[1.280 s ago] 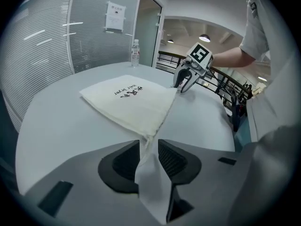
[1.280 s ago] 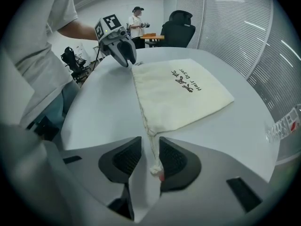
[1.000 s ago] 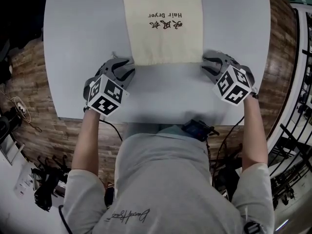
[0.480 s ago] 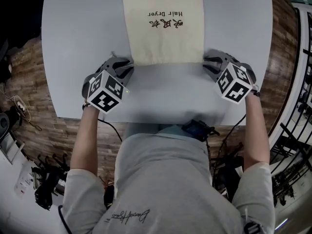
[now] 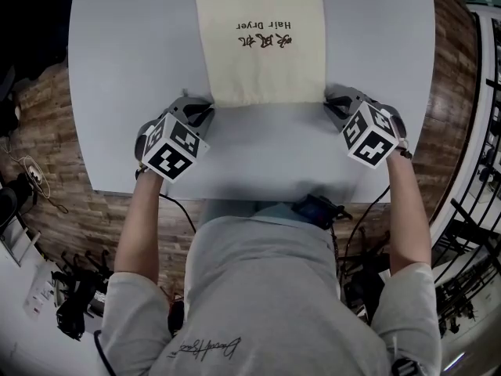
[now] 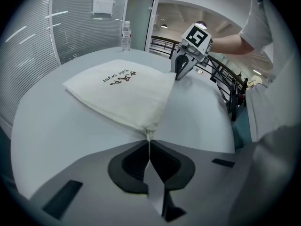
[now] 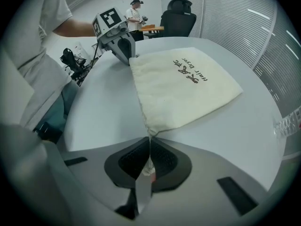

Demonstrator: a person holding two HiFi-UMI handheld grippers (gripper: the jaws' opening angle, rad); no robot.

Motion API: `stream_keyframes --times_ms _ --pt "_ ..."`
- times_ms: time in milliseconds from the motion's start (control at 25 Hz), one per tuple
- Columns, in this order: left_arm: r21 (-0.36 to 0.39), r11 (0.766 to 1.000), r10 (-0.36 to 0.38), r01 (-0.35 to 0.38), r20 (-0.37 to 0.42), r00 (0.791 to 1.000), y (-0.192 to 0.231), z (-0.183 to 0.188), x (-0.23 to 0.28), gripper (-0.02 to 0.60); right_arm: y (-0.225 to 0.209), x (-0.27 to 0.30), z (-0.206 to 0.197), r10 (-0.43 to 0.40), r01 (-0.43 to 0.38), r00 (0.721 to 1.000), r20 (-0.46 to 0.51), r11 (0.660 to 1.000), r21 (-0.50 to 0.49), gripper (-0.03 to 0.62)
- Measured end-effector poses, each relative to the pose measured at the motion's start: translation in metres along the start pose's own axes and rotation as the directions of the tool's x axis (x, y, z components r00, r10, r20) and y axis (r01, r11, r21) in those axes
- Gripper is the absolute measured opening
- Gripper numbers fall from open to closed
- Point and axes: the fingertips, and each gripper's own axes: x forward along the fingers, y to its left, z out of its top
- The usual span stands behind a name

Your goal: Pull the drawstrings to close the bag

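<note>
With the bag (image 5: pixel 262 41) flat on the counter (image 5: pixel 258 151) and your left gripper (image 5: pixel 205 110) and right gripper (image 5: pixel 333 100) jaws just closed on the drawstrings (image 6: pixel 148 136) at its near corners, pull outward evenly, gripping firmly, so the mouth gathers.

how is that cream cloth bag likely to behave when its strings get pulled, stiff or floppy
Probably floppy: the bag lies flat and thin on the table, its corner puckered where the drawstring leaves it. Likely light and seemingly empty, so it may slide toward the pull rather than gather. Soft cloth, hardly fragile.
</note>
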Motion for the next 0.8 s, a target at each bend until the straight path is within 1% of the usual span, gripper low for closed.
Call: stream_keyframes --times_ms 80,240,400,560,640,800 --pt "-0.013 1.0 0.003 -0.003 -0.001 1.0 0.0 0.0 0.0 0.015 -0.001 -0.001 0.0 -0.01 0.01 1.0 0.002 1.0 0.018 0.028" --pt "-0.028 0.999 0.019 -0.019 -0.006 1.0 0.003 -0.003 -0.003 0.014 -0.004 -0.002 0.0 -0.068 0.067 0.998 0.015 0.997 0.04 0.028" --pt "-0.07 0.997 0.015 -0.013 0.026 1.0 0.003 0.002 -0.01 0.014 -0.005 -0.005 0.0 -0.115 0.112 0.993 0.037 0.99 0.089 0.028" --pt "-0.092 0.995 0.042 -0.038 0.045 0.998 0.005 0.004 -0.02 0.014 -0.004 -0.015 0.002 -0.146 0.139 0.987 0.059 0.983 0.12 0.026" --pt "-0.112 0.992 0.058 -0.051 0.058 0.997 0.007 0.006 -0.026 0.013 -0.006 -0.023 0.004 -0.167 0.157 0.983 0.072 0.979 0.13 0.026" --pt "-0.115 0.991 0.08 -0.069 0.088 0.993 0.008 0.011 -0.04 0.012 -0.005 -0.038 0.008 -0.189 0.177 0.978 0.087 0.976 0.127 0.026"
